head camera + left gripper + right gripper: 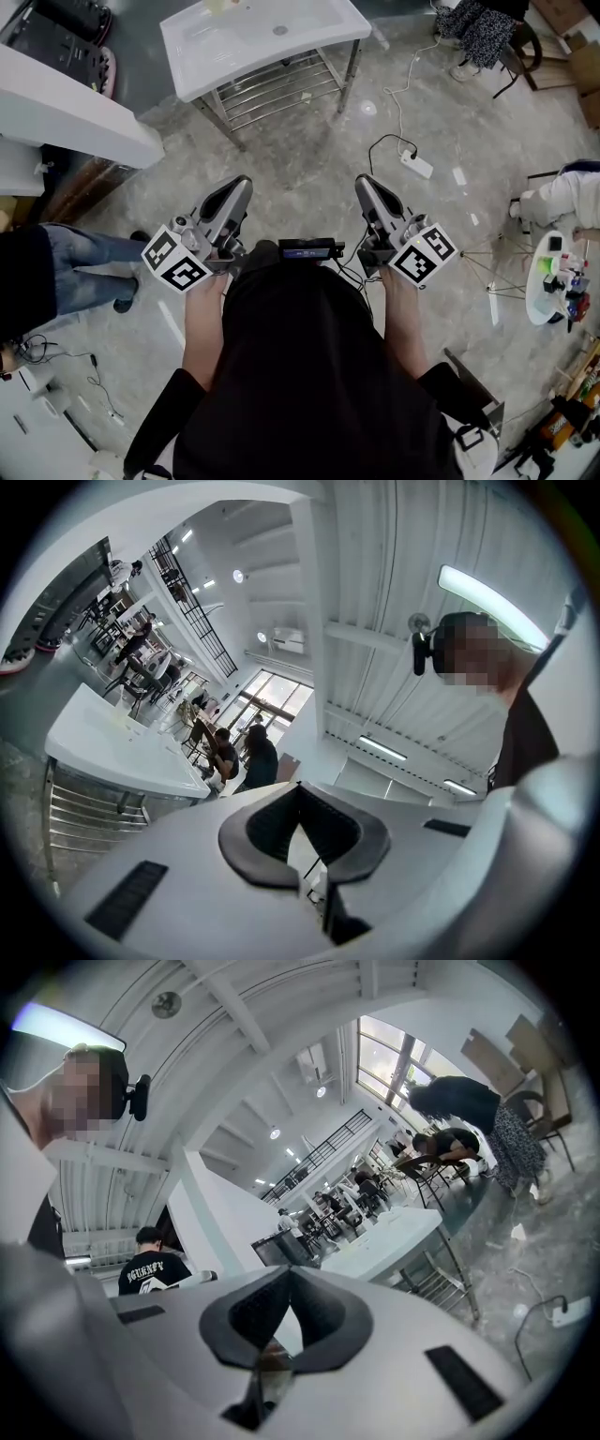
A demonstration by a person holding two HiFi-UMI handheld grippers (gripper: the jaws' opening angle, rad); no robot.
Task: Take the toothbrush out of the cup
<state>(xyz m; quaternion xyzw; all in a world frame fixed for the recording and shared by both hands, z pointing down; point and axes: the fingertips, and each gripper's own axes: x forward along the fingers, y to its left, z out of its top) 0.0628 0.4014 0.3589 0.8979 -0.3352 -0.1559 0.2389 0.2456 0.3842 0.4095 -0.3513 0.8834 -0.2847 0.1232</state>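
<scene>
Left gripper (pixel 241 185) and right gripper (pixel 365 183) are both closed and empty, side by side, a white sink (pixel 202 70) well ahead

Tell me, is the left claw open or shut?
Shut: the left claw has its jaw tips meeting, nothing between them.

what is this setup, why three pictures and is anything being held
There is no robot: a person holds a hand-operated gripper in each hand. The head view is from a camera on the person's head, looking down at the left gripper and right gripper above a stone floor, facing a white washbasin on a metal stand. The other two pictures come from cameras riding on each gripper, looking along its jaws. Both pairs of jaws are shut with nothing held. A power strip lies on the floor. No cup or toothbrush can be made out.
</scene>
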